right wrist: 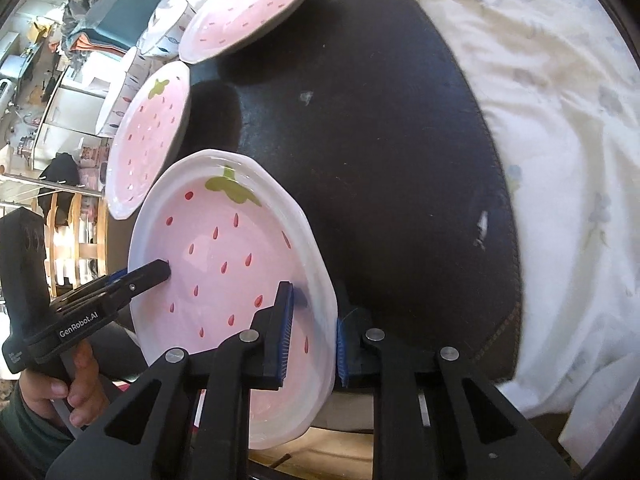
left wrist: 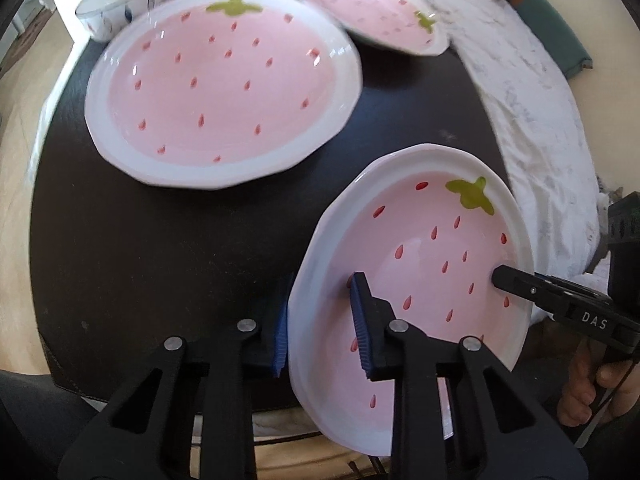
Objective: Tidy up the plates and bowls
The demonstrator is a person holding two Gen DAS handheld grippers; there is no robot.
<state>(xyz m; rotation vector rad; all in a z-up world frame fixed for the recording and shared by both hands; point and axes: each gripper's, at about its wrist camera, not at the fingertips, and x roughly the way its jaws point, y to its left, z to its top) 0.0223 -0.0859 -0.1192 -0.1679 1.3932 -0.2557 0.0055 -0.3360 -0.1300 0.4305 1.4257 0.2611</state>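
While both grippers pinched it, the strawberry plate [left wrist: 420,264] tilted above the black mat [left wrist: 168,240], leaf end pointing away. Left gripper [left wrist: 320,320] jaws clamped its left rim; right gripper [right wrist: 314,324] jaws clamped the opposite rim.

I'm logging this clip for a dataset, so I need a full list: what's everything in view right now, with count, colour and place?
Held plate: one, pink strawberry pattern with white rim, nearest, over the mat's near edge, gripped on opposite rims by both grippers.
Other plates: two, same pattern; a large one on the mat's far left, a smaller one behind it at the mat's far edge.
Bowls: at least two, white with small red and blue marks, far left beyond the plates.
Mat: one, black, on the cloth.
Cloth: one, white with faint print, right of the mat.
Left gripper: black with blue pads, shut on the held plate's left rim.
Right gripper: same, shut on its right rim.
Hands: two, on the gripper handles.
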